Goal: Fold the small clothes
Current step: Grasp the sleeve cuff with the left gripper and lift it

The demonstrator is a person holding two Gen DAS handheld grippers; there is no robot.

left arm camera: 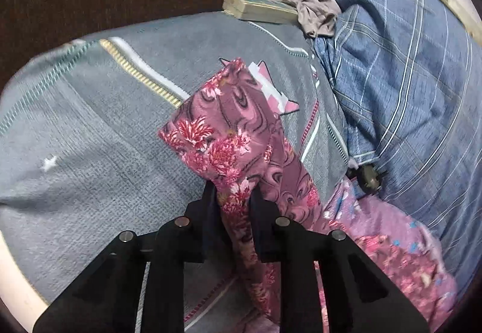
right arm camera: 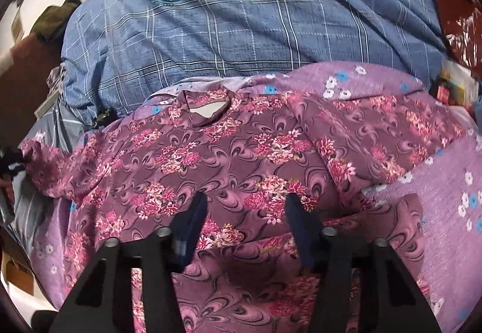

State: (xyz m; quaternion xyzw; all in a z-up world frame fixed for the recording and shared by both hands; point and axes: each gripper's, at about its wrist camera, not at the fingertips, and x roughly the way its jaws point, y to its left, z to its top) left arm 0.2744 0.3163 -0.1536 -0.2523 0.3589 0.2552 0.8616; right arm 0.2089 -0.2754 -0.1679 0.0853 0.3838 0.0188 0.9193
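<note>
Leftmost, in the left wrist view: grey blanket [left arm camera: 90, 134] spread wide, with a small white star, a yellow-and-white stripe and a pink cat print partly covered. Over it, a sleeve or edge of the floral garment [left arm camera: 229, 146], maroon with pink blossoms, lifted and bunched. Left gripper [left arm camera: 232, 188] clenched on that bunch, both black fingers [left arm camera: 208, 197] pressing cloth between them, fabric trailing down toward the camera. Farther back, a pale wooden block [left arm camera: 256, 9] at the blanket's far edge, with a crumpled taupe cloth [left arm camera: 304, 1] half on top of it. To the right, blue plaid quilt [left arm camera: 406, 86] heaped up, a small dark object tucked at its lower edge, too unclear to name. Lower right, lilac sheet [left arm camera: 391, 227] with small white and blue flowers.

Next, in the right wrist view: same floral garment [right arm camera: 211, 158] lying mostly flat on the lilac sheet [right arm camera: 446, 212], neckline opening toward the quilt, right sleeve folded over the chest. Far left edge pulled out and raised. Right gripper [right arm camera: 245, 206] low over the garment's lower middle, jaws half spread, blue-padded fingers [right arm camera: 195, 212] either side of a fabric ridge; cannot tell whether pads actually pinch cloth. Behind, blue plaid quilt [right arm camera: 241, 16] with two round emblems. Far right, red plastic bag [right arm camera: 461, 37], partly cut off.
</note>
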